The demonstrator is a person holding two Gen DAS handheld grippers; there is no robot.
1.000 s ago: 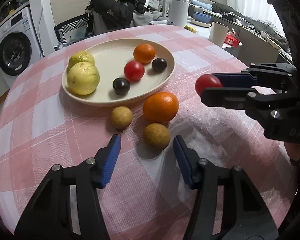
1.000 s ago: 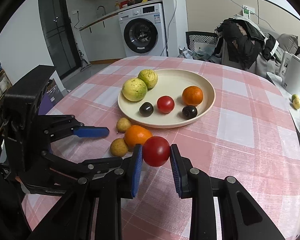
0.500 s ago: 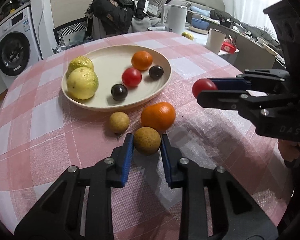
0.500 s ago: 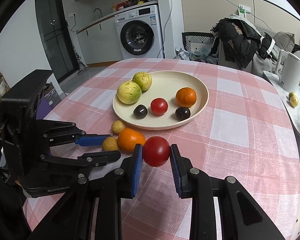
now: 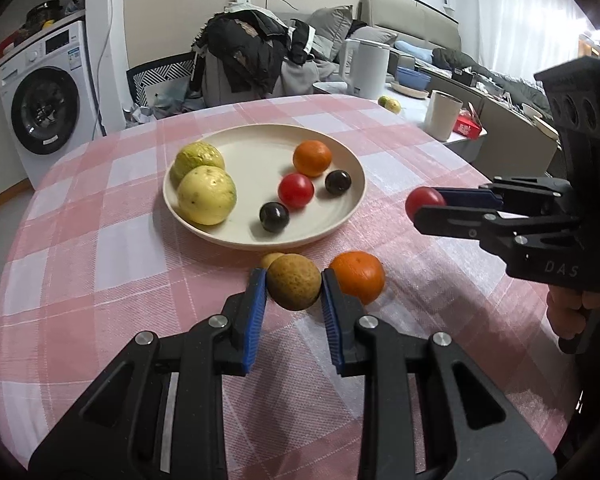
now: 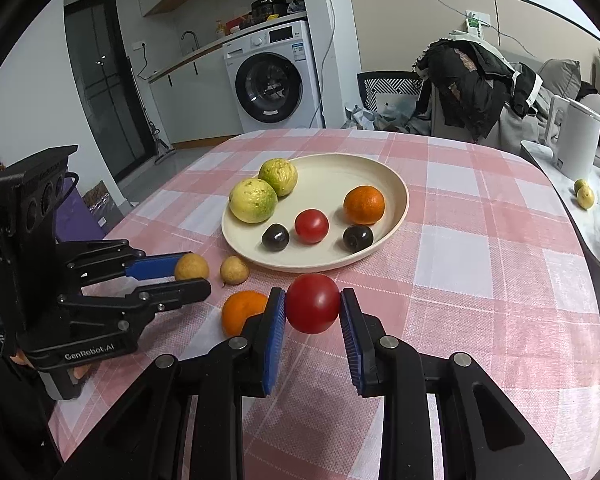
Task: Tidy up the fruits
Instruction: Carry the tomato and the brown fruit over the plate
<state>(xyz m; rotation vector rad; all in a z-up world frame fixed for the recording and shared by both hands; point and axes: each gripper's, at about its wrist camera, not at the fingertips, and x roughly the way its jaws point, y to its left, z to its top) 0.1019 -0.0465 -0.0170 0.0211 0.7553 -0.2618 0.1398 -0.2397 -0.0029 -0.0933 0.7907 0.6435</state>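
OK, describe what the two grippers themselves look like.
Both are matte black plastic. The left gripper has flat blue pads, silver screws and white "GenRobot.AI" lettering. The right gripper looks the same, with "DAS" visible on its body. No cables or sleeves show.

Six fruits (image 5: 206,200) on cream plate (image 5: 352,208)

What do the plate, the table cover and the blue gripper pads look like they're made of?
Plate: cream, matte, smooth, with soft highlights; probably plastic or melamine, though ceramic is possible.
Table cover: woven cloth, pink and white check, with a visible weave.
Blue pads on the right gripper: ribbed, dull finish, likely rubber or soft plastic.
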